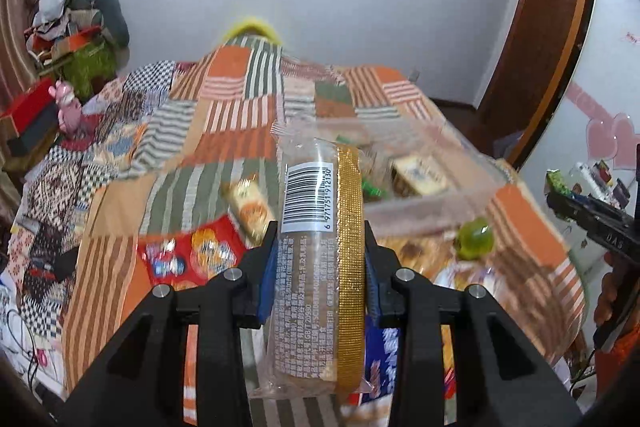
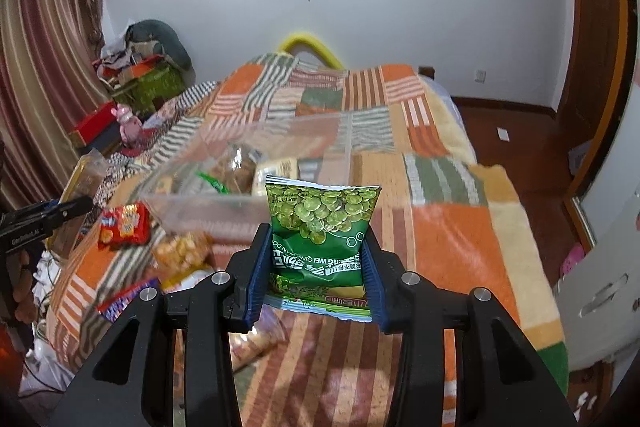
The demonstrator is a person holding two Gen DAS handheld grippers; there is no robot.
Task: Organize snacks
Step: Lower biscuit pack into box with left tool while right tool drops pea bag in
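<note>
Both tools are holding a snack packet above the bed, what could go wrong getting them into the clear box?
1. The long clear-wrapped packet sticks far past the left tool; it might swing or catch the clear box rim.
2. The right tool pinches only the lower part of the green pea bag, so it could slip.
3. Both tools heading for one box may collide.

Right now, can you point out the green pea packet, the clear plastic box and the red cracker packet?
green pea packet (image 2: 324, 223): right wrist view, printed front.
clear plastic box (image 2: 208, 213): right wrist view, near wall.
red cracker packet (image 2: 125, 227): right wrist view, middle of wrapper.
</note>
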